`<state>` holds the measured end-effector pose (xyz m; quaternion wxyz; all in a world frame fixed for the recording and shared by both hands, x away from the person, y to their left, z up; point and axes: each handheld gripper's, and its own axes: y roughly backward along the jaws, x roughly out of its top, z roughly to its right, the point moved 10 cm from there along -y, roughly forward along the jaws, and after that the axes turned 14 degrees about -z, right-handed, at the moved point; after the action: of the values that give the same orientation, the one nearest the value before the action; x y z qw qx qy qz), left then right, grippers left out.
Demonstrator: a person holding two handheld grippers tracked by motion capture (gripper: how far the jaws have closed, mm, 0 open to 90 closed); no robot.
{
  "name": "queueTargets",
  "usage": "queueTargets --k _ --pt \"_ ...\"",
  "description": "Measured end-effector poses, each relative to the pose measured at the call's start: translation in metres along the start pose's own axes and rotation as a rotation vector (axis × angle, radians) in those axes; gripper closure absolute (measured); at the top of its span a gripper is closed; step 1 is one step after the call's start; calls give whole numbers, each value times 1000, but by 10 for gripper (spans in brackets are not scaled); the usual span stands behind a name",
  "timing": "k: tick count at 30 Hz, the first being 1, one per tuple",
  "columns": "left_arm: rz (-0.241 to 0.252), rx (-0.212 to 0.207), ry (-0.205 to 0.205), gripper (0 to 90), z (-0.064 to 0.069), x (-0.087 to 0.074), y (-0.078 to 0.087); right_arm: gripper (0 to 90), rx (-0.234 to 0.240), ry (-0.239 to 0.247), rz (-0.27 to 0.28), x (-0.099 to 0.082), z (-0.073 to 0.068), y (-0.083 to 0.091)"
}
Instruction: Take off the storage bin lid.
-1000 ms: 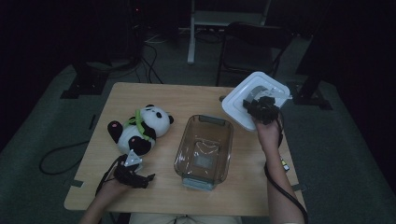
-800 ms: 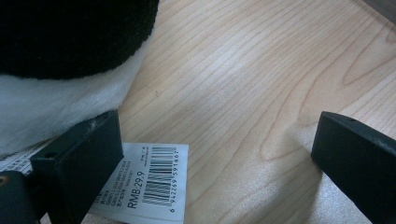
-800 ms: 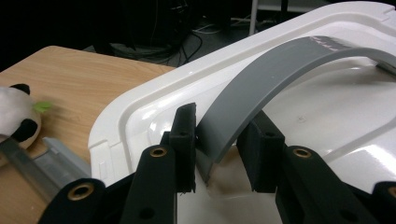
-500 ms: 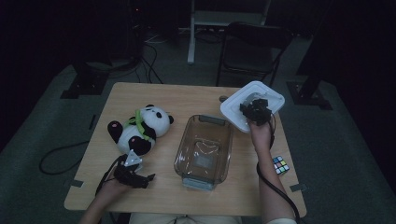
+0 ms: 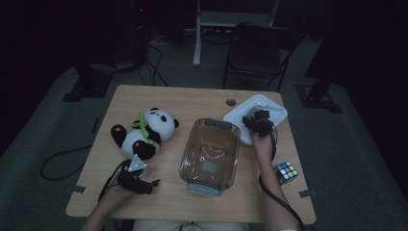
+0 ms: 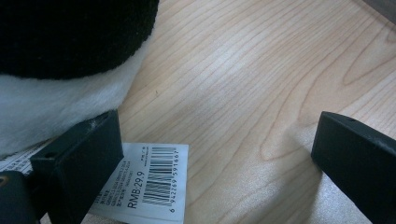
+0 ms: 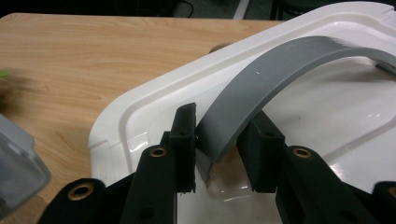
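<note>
On table [image 5: 192, 103], R gripper [image 7: 219, 140] clamping white lid's [image 7: 140, 116] grey handle [image 7: 261, 79], L gripper [image 6: 210, 154] open by panda [image 5: 144, 132].

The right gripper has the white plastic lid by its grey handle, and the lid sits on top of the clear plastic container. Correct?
Not quite. The right gripper does hold the white plastic lid by its grey handle, but the high view shows the lid on the table beside the clear plastic container, not on it.
</note>
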<state>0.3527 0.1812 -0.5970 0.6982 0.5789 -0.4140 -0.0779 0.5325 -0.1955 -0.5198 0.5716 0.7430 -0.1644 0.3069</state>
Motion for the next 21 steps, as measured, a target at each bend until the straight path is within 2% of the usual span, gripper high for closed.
queueTargets --k 5,13,21 --pt "0 -1 2 26 0 0 0 680 -1 -22 -36 -15 6 -13" --pt "0 0 2 26 0 0 0 680 22 -55 -59 -25 11 -25" --pt "0 -1 2 26 0 0 0 670 27 -62 -90 -38 17 -36"
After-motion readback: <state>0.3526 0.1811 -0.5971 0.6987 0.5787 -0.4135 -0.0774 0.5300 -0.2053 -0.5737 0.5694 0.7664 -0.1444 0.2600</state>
